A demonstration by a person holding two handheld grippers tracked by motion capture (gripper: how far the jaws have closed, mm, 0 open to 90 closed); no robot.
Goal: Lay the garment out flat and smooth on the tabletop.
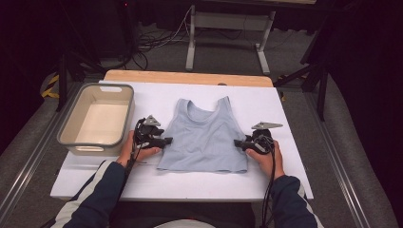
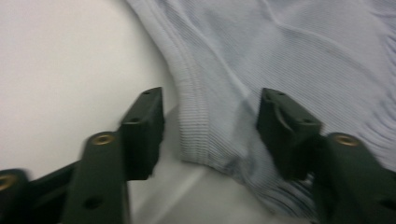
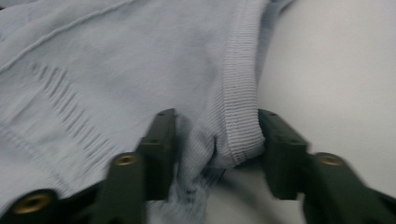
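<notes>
A white table (image 1: 285,118) carries a grey bin (image 1: 96,118) at its left and a pale blue tank top (image 1: 205,137) spread flat mid-table. The left gripper (image 1: 167,140) straddles its left side seam, jaws apart. The right gripper (image 1: 236,143) pinches the bunched right armhole hem.

Tank top (image 1: 204,137): pale blue, finely ribbed. Bin (image 1: 66,135): grey outside, cream inside. Table cover (image 1: 285,142): white. Grippers' jaws: black. Sleeves (image 1: 95,199): navy, white-striped.
</notes>
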